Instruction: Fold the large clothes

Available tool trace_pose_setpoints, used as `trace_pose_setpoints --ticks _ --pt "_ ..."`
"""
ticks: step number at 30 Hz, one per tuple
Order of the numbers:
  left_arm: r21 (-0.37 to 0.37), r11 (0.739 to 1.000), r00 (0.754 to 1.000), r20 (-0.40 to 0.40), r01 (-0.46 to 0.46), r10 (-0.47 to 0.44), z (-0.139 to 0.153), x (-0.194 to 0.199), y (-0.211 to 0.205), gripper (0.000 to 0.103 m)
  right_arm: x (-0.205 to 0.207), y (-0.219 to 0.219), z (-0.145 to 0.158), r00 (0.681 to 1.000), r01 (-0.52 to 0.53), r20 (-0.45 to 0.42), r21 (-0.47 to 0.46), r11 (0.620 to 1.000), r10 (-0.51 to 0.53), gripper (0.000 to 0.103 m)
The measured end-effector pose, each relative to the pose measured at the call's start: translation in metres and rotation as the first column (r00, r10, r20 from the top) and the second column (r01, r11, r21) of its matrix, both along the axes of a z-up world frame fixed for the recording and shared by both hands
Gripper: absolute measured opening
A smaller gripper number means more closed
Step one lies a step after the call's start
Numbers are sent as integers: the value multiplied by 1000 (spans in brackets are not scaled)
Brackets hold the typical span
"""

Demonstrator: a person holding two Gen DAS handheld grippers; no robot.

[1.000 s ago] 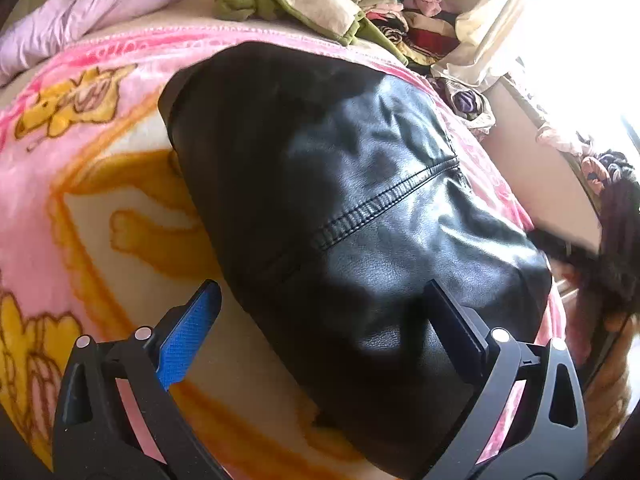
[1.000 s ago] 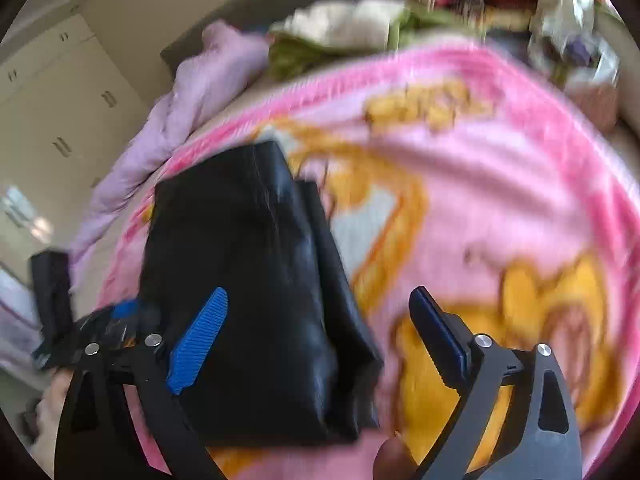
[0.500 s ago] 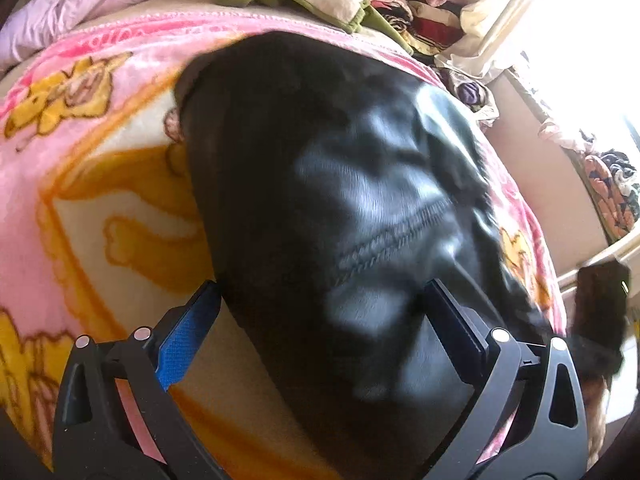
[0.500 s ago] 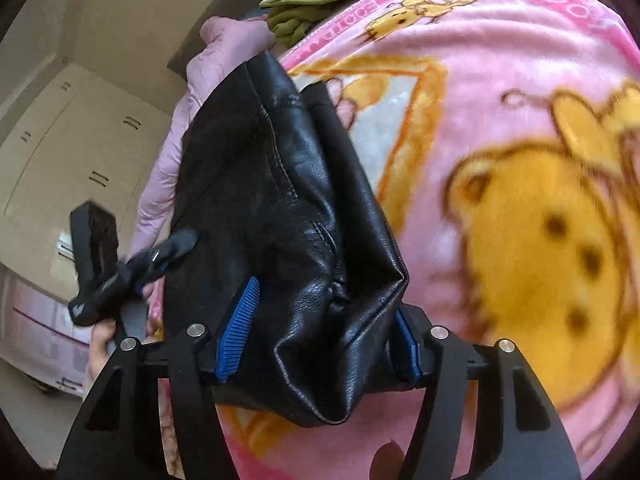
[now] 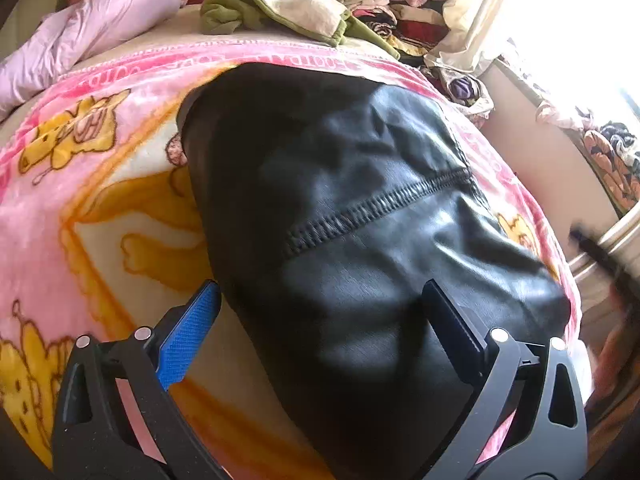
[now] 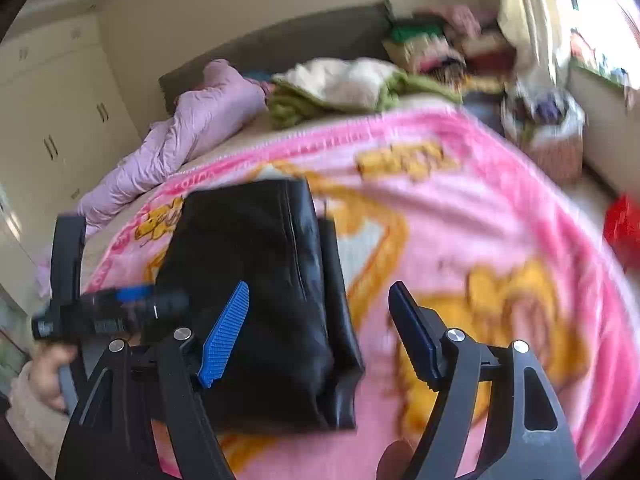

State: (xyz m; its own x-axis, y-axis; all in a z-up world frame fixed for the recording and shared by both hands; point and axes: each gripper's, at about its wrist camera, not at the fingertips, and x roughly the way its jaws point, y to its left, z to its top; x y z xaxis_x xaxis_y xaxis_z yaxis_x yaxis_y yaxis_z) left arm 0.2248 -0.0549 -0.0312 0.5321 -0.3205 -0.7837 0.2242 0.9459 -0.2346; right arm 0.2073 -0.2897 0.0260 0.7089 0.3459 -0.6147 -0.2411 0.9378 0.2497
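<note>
Both claws, left (image 5: 320,312) and right (image 6: 318,312), gape empty over folded black jacket (image 6: 264,280); heaped clothes (image 5: 280,8) lie beyond.

Open pink blanket (image 6: 480,216) to the right of the folded black leather garment (image 6: 260,280), piled clothes (image 5: 288,4) and a lilac quilt (image 6: 192,128) crowding the bed's far end, left hand-held gripper (image 6: 132,308) just beside the garment's left edge

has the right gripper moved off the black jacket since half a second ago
Yes. The right gripper has pulled back and up from the black jacket, which lies folded on the pink blanket. Its jaws have just been opening and are clear of the jacket.
</note>
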Motion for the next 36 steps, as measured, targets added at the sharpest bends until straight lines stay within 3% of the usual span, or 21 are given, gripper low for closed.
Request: trace_pose_setpoints --ticks 2,4,6,8,10,13,18,24,30,36 --pt "17 1000 1000 14 -6 5 0 -3 -3 94 10 15 9 998 -58 25 -33 998 58 70" --pt "24 1000 1000 21 -13 13 0 -4 -3 94 28 33 5 993 -116 -11 -65 991 116 69" --pt "28 1000 1000 27 -13 13 1 -6 -4 94 52 48 -16 985 -142 -106 -84 986 133 60" --pt "29 1000 999 31 -12 11 2 -7 -4 94 73 53 -48 975 -108 -212 -181 978 68 59" --pt "38 999 1000 16 -5 4 0 -7 -5 94 79 54 -73 963 -101 -265 -204 974 45 59" --pt "45 999 1000 24 2 -3 -1 -10 -7 94 76 50 -76 970 -67 -242 -162 984 27 59" --pt "52 999 999 48 -10 7 11 -14 -5 94 45 36 -39 992 -44 -125 -116 992 29 62" --pt "63 998 998 66 -14 10 18 -22 -6 94 15 25 -10 998 -48 -55 -81 996 44 63" --pt "65 998 997 71 -14 10 20 -27 -8 94 -4 22 -4 997 -58 -50 -75 995 54 65" --pt "39 999 998 64 19 -21 22 -40 -14 94 -15 14 -19 991 -75 -114 -39 996 70 64"
